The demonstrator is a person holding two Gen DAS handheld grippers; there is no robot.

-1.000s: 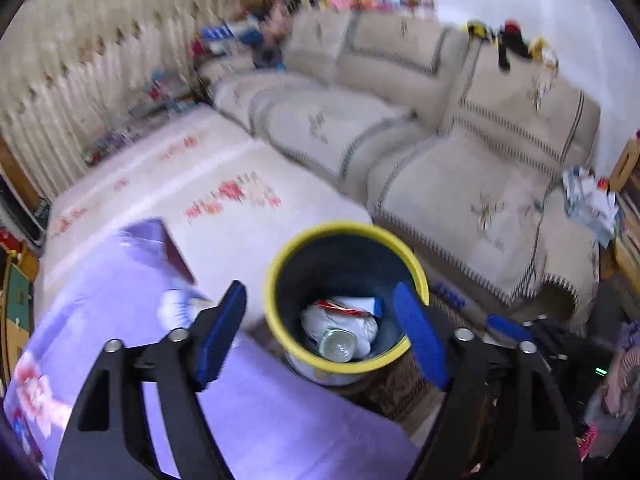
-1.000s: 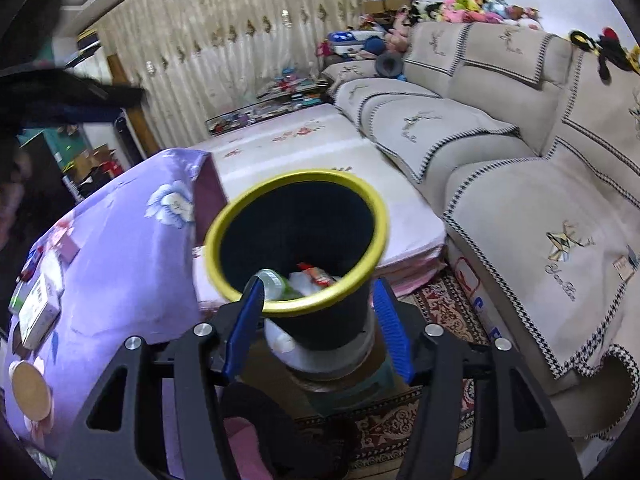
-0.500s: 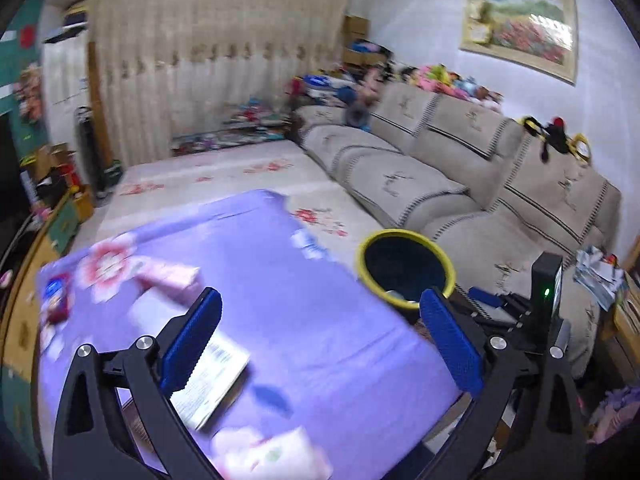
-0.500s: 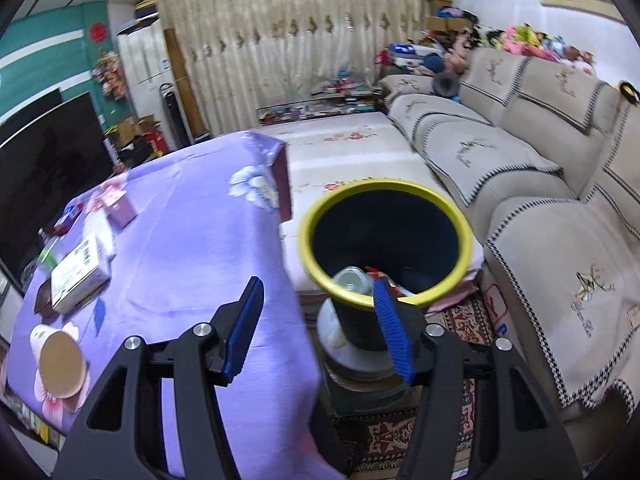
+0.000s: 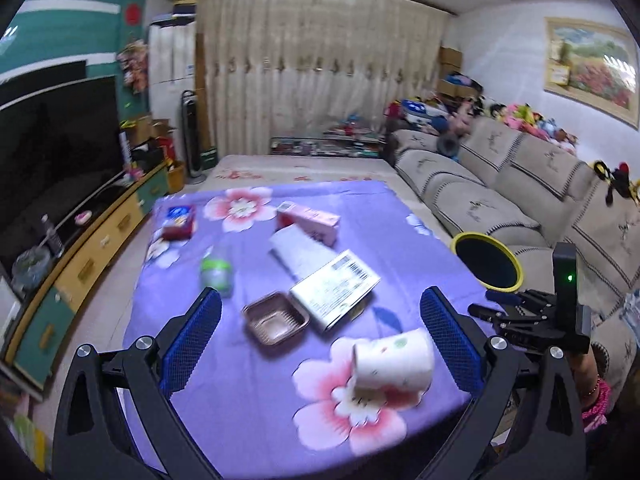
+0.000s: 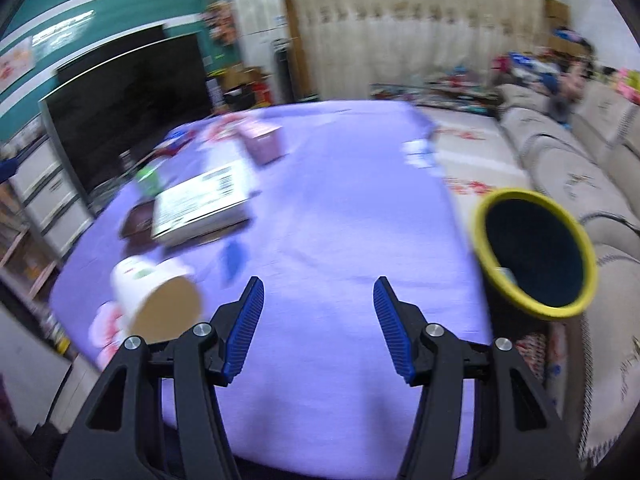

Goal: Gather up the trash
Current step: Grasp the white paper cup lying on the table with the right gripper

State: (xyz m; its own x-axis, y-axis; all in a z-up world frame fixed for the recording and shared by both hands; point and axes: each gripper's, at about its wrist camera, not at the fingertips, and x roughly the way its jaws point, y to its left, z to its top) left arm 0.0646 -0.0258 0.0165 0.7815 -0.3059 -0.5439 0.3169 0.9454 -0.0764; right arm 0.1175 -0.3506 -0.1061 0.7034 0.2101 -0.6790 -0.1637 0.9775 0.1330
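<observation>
Trash lies on a purple flowered tablecloth [image 5: 360, 216]: a paper cup [image 5: 394, 362] on its side, a brown tray [image 5: 275, 322], a white box [image 5: 334, 286], a pink carton [image 5: 310, 222], a green-capped bottle [image 5: 217, 274] and a blue packet [image 5: 180, 220]. The yellow-rimmed black bin [image 5: 486, 266] stands at the table's right edge, also in the right wrist view [image 6: 534, 256]. My left gripper [image 5: 320, 338] is open and empty above the near table edge. My right gripper [image 6: 319, 326] is open and empty over bare cloth; the cup [image 6: 156, 292] lies to its left.
A beige sofa [image 5: 520, 192] runs along the right. A TV [image 5: 52, 148] on a low cabinet stands at the left. A white daybed [image 5: 304, 166] and curtains lie behind the table. The right gripper's body [image 5: 536, 316] shows at the table's right corner.
Both grippers have swung left, away from the bin and over the table. The trash on the cloth has come into view. Both stay open and empty.
</observation>
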